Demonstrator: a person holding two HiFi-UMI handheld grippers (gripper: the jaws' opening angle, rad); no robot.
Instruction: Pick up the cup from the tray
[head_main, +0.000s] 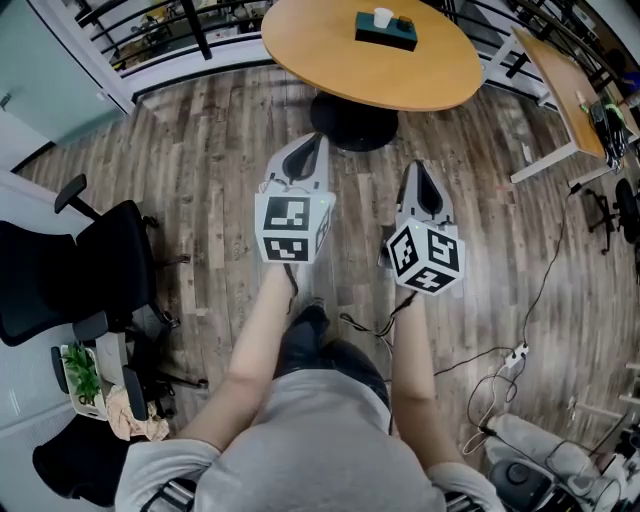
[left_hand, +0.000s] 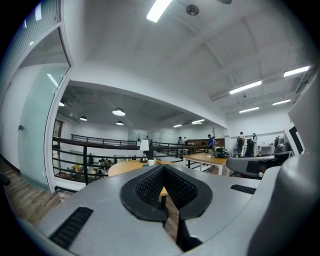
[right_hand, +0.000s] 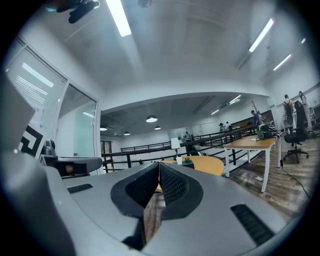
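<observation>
Now the left tool (head_main: 316, 140) and right tool (head_main: 414, 168) are pinched together, empty; the cup (head_main: 383, 17) on the tray (head_main: 388, 42) looks light, likely crushable; take its sidewall gently.

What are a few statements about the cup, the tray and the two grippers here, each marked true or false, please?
1. The white cup stands on the dark tray on the round wooden table. True.
2. The right gripper holds the cup. False: its jaws are together with nothing between them, and the cup is on the tray.
3. The left gripper has its jaws wide open. False: they are shut and empty.
4. Both grippers are over the wooden floor, short of the table. True.
</observation>
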